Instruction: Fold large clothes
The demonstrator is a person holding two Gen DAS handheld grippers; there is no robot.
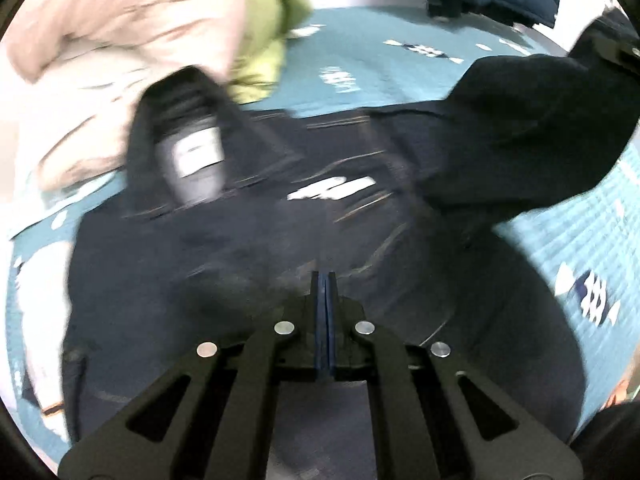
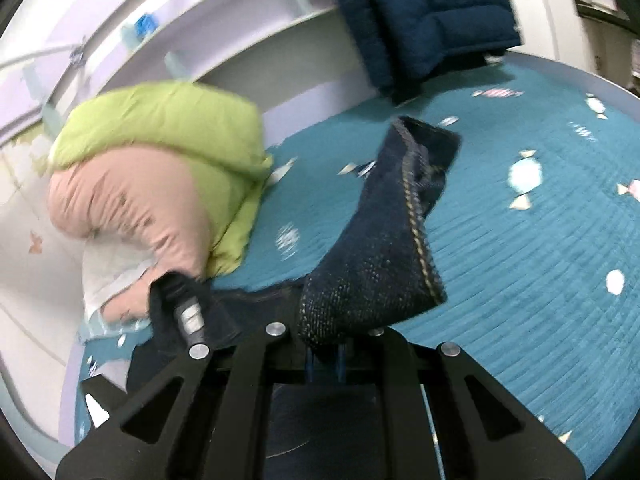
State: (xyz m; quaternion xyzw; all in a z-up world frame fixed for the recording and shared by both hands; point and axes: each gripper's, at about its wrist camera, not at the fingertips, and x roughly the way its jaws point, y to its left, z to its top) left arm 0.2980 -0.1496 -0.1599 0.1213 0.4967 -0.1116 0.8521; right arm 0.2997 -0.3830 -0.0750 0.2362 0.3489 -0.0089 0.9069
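Jeans [image 1: 248, 248] lie dark and crumpled on the teal bed [image 2: 540, 280]: heavy, stiff denim, best held at hems. Right gripper [image 2: 324, 350] is clamped on a raised leg hem [image 2: 380, 272]. Left gripper [image 1: 325, 284] is closed; I cannot tell whether on cloth.

Coarse dark blue denim garment [image 2: 372, 280] with tan stitching; ribbed, quilted teal cloth bed cover [image 2: 540, 264]; puffy, smooth lime-green and pink quilts [image 2: 160, 168]; matt black plastic gripper arms [image 2: 324, 360] with shiny metal rivets [image 2: 276, 329].
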